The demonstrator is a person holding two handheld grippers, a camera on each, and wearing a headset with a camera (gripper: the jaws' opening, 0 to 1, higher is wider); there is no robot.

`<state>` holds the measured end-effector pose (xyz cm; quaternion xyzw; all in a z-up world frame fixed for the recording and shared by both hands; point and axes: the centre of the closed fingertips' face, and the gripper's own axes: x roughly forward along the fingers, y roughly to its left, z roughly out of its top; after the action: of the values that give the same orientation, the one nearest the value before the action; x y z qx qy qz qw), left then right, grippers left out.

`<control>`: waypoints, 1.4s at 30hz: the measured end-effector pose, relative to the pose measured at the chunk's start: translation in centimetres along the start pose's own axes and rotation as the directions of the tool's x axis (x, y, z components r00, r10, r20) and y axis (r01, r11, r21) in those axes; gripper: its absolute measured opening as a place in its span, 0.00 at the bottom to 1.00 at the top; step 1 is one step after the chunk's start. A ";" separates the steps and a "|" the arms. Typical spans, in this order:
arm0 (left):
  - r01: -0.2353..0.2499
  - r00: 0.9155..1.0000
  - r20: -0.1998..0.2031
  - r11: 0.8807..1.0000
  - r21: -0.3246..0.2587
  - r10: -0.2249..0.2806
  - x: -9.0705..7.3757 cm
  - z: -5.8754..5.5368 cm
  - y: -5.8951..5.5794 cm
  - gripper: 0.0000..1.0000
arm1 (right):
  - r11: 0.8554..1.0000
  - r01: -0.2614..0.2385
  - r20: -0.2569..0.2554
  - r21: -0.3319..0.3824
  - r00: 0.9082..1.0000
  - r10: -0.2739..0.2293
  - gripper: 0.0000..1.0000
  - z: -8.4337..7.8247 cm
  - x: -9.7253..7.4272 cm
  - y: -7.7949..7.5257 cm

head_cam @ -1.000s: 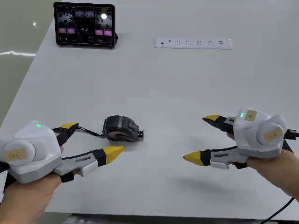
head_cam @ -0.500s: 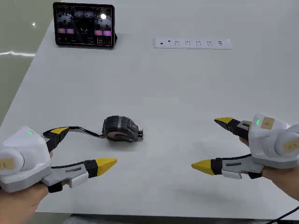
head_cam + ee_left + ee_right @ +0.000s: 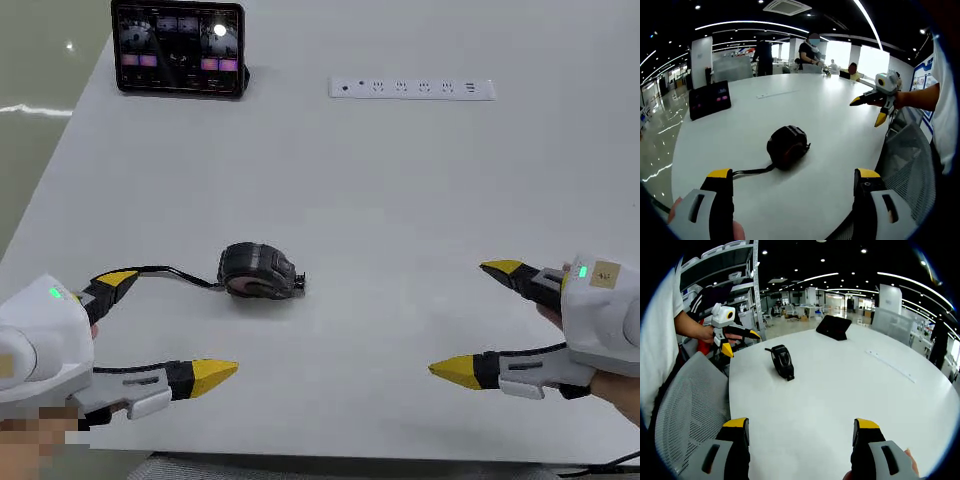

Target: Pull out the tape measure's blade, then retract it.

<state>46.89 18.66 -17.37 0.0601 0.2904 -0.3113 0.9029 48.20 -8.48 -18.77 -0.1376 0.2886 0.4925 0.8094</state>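
A black tape measure (image 3: 257, 272) lies on the white table (image 3: 380, 210), its blade wound in and its black wrist strap (image 3: 172, 273) trailing to the left. It also sits mid-table in the left gripper view as the tape measure (image 3: 787, 146) and farther off in the right gripper view as the tape measure (image 3: 782, 360). My left gripper (image 3: 165, 325) is open at the near left, a short way in front of the tape. My right gripper (image 3: 478, 320) is open at the near right, well apart from it. Both hold nothing.
A tablet (image 3: 178, 48) stands propped at the far left of the table. A white power strip (image 3: 411, 89) lies at the far middle. A mesh chair back (image 3: 687, 405) is just off the near table edge. People stand in the background.
Both grippers have drawn back toward me and outward, the left to the lower left, the right to the lower right. The tape measure has stayed in place.
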 end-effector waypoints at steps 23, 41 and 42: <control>0.055 0.998 -0.036 0.997 0.060 -0.053 -0.2 -1.1 -1.1 0.99 | 0.999 0.027 -0.003 0.045 1.000 -0.027 0.84 -1.5 -1.1 0.8; 0.101 0.993 -0.080 0.987 0.128 -0.091 -0.1 -1.8 -1.7 0.99 | 0.998 0.020 -0.028 0.059 0.999 -0.018 0.84 -2.8 -1.1 0.7; 0.104 0.992 -0.084 0.986 0.132 -0.094 -0.1 -1.9 -1.8 0.99 | 0.998 0.020 -0.032 0.058 0.999 -0.018 0.84 -2.9 -1.1 0.6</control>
<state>44.86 17.79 -18.73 0.1189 0.3059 -0.3723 0.8681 46.28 -10.45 -20.35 -0.1244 0.3140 0.4742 0.8131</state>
